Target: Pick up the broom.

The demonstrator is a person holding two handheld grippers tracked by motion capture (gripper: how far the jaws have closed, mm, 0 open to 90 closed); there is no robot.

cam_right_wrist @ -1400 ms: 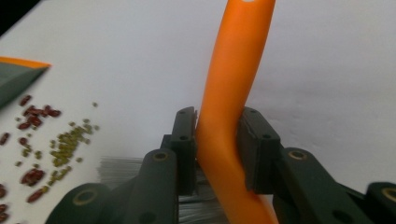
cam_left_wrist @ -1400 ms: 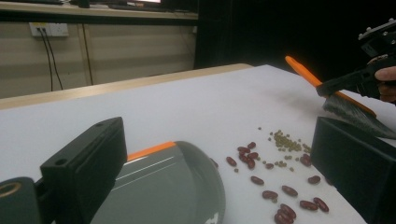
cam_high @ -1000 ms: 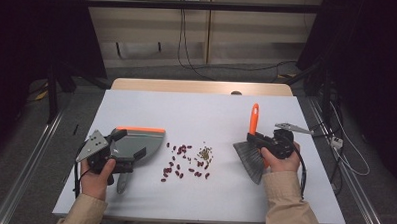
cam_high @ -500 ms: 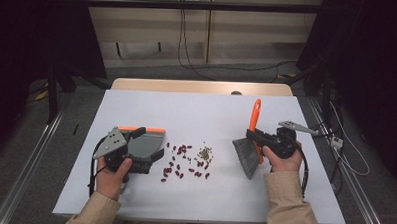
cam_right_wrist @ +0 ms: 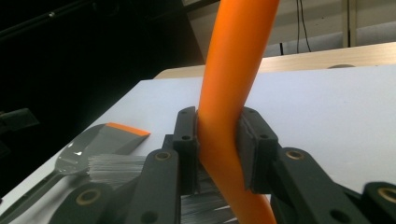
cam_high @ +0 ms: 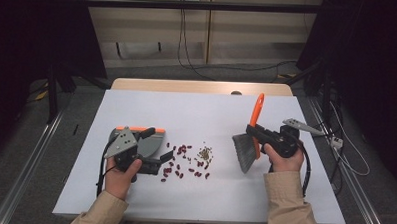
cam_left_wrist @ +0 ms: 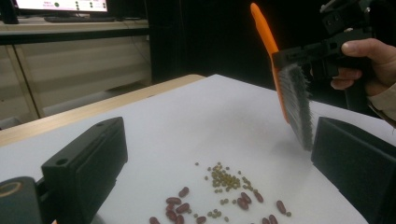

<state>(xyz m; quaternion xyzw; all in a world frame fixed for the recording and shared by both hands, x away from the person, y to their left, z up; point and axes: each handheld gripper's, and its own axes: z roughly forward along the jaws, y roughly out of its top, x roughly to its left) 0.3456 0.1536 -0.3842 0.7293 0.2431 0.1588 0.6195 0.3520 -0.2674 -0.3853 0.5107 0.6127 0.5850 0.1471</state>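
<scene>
A grey dustpan [cam_high: 148, 142] with an orange edge [cam_right_wrist: 125, 129] lies on the white table [cam_high: 211, 112], left of centre. My left gripper [cam_high: 160, 161] hovers at its near right corner, jaws wide open [cam_left_wrist: 219, 135] and empty, pointed at the beans. Red beans [cam_high: 177, 169] and small green beans [cam_high: 204, 153] lie scattered mid-table [cam_left_wrist: 229, 179]. My right gripper [cam_high: 258, 136] is shut on the orange handle [cam_right_wrist: 224, 126] of a hand brush. Its grey bristles [cam_high: 243, 151] hang just right of the beans [cam_left_wrist: 296, 102], a little above the table.
A wooden strip [cam_high: 202, 87] runs along the table's far edge. Cables [cam_high: 335, 147] trail off the right side. Bare white surface lies behind and in front of the beans.
My left gripper has moved right, past the dustpan toward the beans. The right gripper has carried the brush slightly left, closer to the beans.
</scene>
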